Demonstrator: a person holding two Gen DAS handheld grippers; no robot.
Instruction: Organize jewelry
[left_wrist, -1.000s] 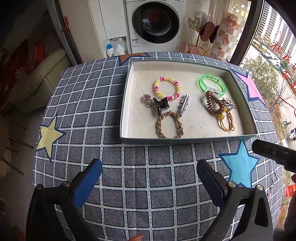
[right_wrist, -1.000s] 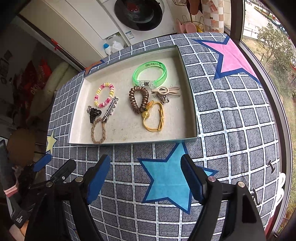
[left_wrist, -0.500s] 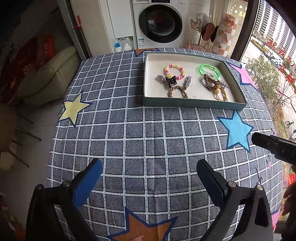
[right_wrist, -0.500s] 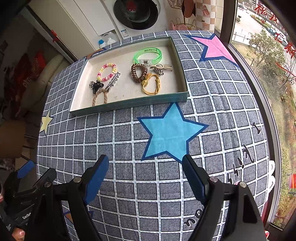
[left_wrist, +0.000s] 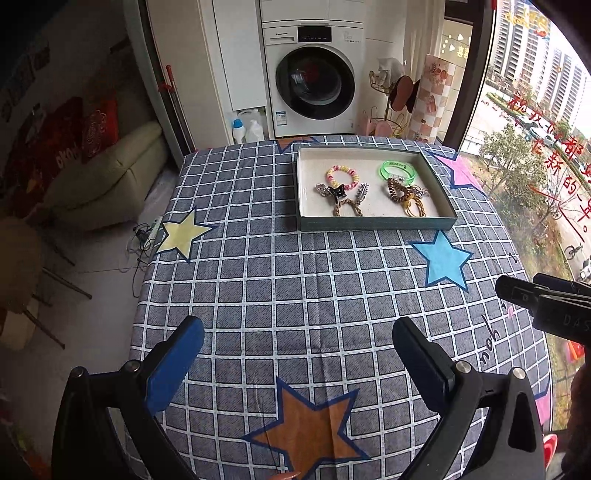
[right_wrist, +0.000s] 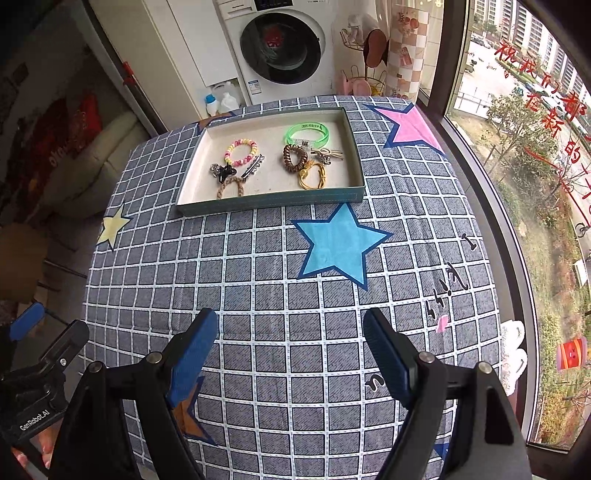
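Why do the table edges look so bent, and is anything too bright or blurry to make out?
Left wrist view: fisheye lens bows the table edges; the tray stays sharp, the window at right slightly washed out. Right wrist view: same curving, daylight from the window, soft shadows, the jewelry readable; the dim room at left is murky.

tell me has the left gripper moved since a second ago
Yes. The left gripper has pulled back from the jewelry tray, which now sits far ahead near the table's far edge, and an orange star now shows beneath it.
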